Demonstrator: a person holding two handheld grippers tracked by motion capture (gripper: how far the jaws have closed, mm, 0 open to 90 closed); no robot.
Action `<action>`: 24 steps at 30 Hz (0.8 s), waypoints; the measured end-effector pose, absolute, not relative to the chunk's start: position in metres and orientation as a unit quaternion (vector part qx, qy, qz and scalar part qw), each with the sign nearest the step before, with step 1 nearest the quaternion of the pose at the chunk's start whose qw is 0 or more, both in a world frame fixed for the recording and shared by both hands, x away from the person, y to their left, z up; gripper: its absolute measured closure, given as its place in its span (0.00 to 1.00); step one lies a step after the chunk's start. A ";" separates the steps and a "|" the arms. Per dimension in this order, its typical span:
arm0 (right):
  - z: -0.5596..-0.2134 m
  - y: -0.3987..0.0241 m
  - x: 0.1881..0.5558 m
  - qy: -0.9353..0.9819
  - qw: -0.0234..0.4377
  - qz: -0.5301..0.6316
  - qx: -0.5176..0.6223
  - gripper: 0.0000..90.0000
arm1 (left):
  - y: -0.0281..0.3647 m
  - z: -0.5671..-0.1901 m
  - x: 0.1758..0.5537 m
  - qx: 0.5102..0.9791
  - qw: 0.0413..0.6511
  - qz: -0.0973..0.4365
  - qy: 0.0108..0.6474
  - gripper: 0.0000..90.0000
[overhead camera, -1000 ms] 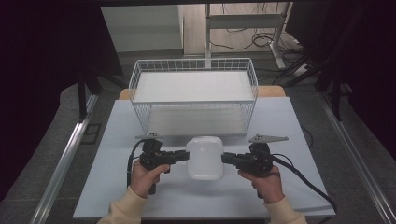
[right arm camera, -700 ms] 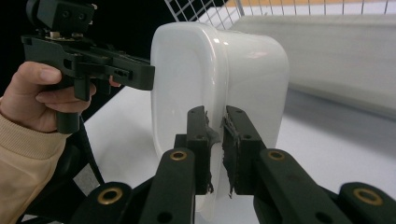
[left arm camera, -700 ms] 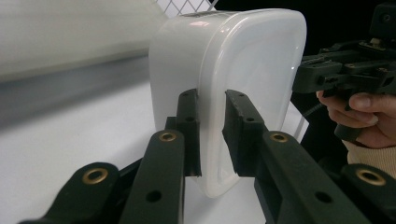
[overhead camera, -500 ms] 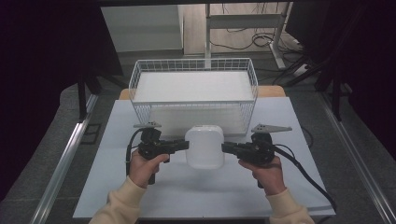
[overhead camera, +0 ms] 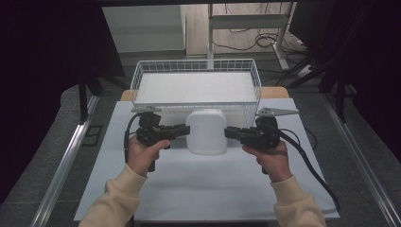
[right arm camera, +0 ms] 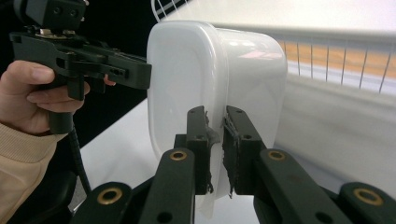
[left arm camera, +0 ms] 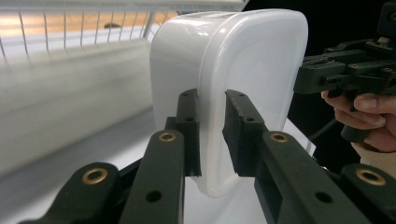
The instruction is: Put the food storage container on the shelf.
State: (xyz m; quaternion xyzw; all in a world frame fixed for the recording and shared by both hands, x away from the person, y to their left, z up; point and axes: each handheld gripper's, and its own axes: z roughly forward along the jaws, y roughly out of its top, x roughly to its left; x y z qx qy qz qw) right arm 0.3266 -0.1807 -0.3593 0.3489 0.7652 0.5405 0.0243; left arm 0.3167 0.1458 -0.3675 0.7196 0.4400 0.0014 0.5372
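A white plastic tub (overhead camera: 206,132) hangs on its side above the white table (overhead camera: 203,189), carried between both hands. My left gripper (overhead camera: 185,129) is shut on the tub's left rim. In the left gripper view its jaws (left arm camera: 212,100) pinch the thin rim of the tub (left arm camera: 243,60), with the other gripper (left arm camera: 310,77) at the far side. My right gripper (overhead camera: 229,133) is shut on the right rim. In the right gripper view its jaws (right arm camera: 215,116) clamp the edge of the tub (right arm camera: 187,79), and the left gripper (right arm camera: 137,74) grips opposite.
A white wire basket (overhead camera: 196,64) with a pale liner stands just behind the tub at the table's far edge. Cables (overhead camera: 312,165) trail from the right gripper across the table. Dark floor and metal rails flank the table.
Both hands have risen and moved a little toward the basket, lifting the tub off the table. The grips on its two rims are unchanged.
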 end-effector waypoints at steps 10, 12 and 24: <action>-0.324 -0.175 0.345 0.765 0.040 0.549 0.333 0.90 | 0.152 -0.333 0.336 0.716 0.549 0.015 0.431 0.85; -0.316 -0.174 0.349 0.765 0.043 0.550 0.333 0.90 | 0.154 -0.327 0.342 0.714 0.554 0.013 0.427 0.85; -0.292 -0.169 0.376 0.762 0.046 0.550 0.339 0.90 | 0.157 -0.297 0.370 0.723 0.548 0.026 0.420 0.86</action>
